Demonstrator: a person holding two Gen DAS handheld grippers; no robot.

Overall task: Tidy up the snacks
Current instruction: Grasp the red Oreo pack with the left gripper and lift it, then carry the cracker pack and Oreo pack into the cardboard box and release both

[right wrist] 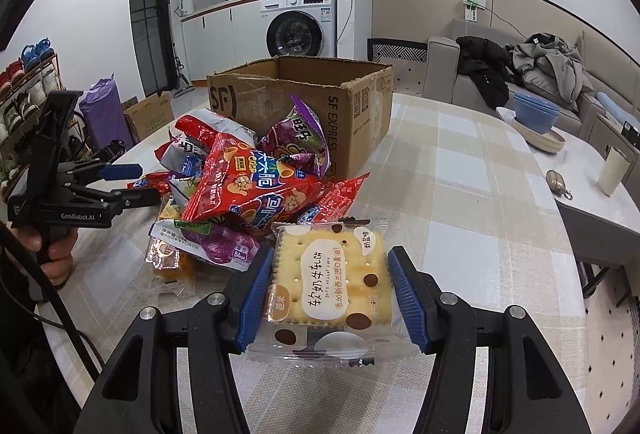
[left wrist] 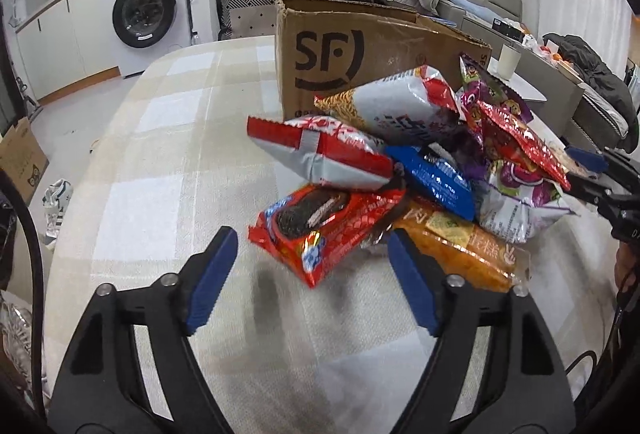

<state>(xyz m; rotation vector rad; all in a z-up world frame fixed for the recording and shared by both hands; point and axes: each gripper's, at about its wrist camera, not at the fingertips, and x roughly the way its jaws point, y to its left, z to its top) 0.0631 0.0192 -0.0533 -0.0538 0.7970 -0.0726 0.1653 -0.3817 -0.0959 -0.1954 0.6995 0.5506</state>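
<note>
A heap of snack packets (left wrist: 400, 162) lies on the checked tablecloth in front of an open cardboard box (left wrist: 328, 46). My left gripper (left wrist: 310, 240) is open; its blue pads (left wrist: 212, 278) stand at the near end of a red chocolate-biscuit packet (left wrist: 320, 230) without pressing on it. In the right wrist view my right gripper (right wrist: 330, 254) is shut on a clear cracker packet (right wrist: 332, 274), held flat above the cloth just right of the heap (right wrist: 248, 174). The box (right wrist: 360, 106) stands behind it. The left gripper (right wrist: 128, 182) shows at the heap's left side, held by a hand.
A white cup (right wrist: 614, 170) and stacked blue bowls (right wrist: 534, 114) sit on a grey side table to the right. A sofa with clothes (right wrist: 540, 66) lies beyond. Bare tablecloth (right wrist: 460, 194) stretches right of the box. A washing machine (left wrist: 148, 10) stands at the back.
</note>
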